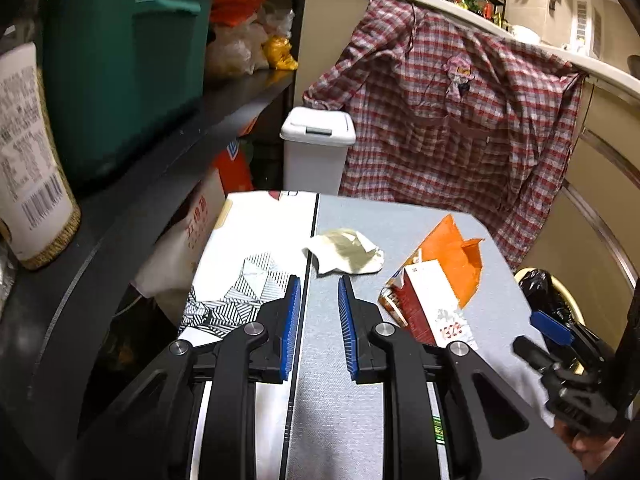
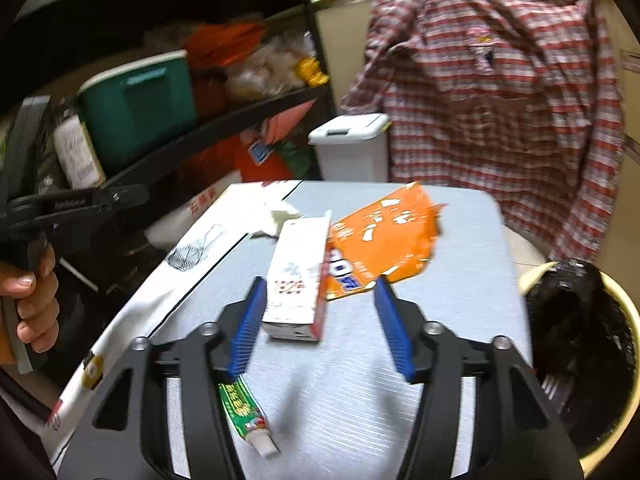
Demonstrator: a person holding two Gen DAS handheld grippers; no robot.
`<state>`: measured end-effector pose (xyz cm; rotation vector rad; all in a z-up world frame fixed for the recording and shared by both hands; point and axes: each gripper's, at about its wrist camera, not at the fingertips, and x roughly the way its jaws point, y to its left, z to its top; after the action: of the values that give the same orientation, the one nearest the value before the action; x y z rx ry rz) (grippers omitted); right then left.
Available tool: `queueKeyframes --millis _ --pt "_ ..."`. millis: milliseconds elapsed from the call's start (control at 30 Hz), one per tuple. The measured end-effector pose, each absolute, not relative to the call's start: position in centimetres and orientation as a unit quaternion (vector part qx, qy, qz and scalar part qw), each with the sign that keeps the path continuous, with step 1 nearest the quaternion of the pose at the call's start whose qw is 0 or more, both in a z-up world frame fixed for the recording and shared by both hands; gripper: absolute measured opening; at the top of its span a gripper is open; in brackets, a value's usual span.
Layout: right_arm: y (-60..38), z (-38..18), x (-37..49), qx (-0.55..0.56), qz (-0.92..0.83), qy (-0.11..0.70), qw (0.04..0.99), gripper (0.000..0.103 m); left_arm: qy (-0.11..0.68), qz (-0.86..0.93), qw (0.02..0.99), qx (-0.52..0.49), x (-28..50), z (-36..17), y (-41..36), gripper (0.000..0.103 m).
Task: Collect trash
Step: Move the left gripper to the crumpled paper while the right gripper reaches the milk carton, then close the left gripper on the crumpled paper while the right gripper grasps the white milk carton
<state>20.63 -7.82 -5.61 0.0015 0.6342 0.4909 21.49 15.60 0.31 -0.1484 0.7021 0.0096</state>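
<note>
Trash lies scattered on the grey tabletop (image 2: pixel 460 240). The carton (image 2: pixel 298 276) sits just ahead of the right gripper (image 2: pixel 320 300), long axis running away between its wide, empty jaws. The left gripper (image 1: pixel 319 304), jaws narrow and empty, faces the crumpled paper (image 1: pixel 344 256). Only the right wrist view shows the toothpaste tube (image 2: pixel 246 420) beneath the jaws and the bag-lined bin (image 2: pixel 592 352) beside the tabletop.

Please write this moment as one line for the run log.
left gripper: open, empty | right gripper: open, nothing gripped | on table: tissue, carton, orange wrapper, tube | bin: right
</note>
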Motion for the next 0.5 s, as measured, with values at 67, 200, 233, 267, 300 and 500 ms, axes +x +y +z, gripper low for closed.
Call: queueKeyframes --millis 67,200,233,267,300,500 --pt "-6.7 -6.3 21.3 -0.008 0.242 0.319 0.916 0.067 0.349 0.002 0.934 -0.075 21.8 -0.2 15.7 0.018" --pt "-5.2 -7.7 22.7 -0.019 0.242 0.343 0.908 0.070 0.354 0.000 0.931 -0.093 22.9 -1.5 16.3 0.018" --pt "-5.0 -8.0 23.0 -0.021 0.243 0.348 0.905 0.070 0.357 -0.002 0.929 -0.097 23.4 -2.0 16.4 0.018" --pt "-4.8 -8.2 23.3 -0.023 0.241 0.352 0.904 0.070 0.359 -0.004 0.928 -0.099 23.7 -2.4 16.5 0.018" --pt "-4.7 -8.4 23.4 -0.026 0.240 0.355 0.903 0.070 0.361 -0.005 0.927 -0.102 24.2 -2.9 16.6 0.018" --pt "-3.7 -9.5 24.1 -0.054 0.234 0.364 0.900 0.070 0.369 -0.015 0.920 -0.130 27.1 -5.3 17.2 0.018"
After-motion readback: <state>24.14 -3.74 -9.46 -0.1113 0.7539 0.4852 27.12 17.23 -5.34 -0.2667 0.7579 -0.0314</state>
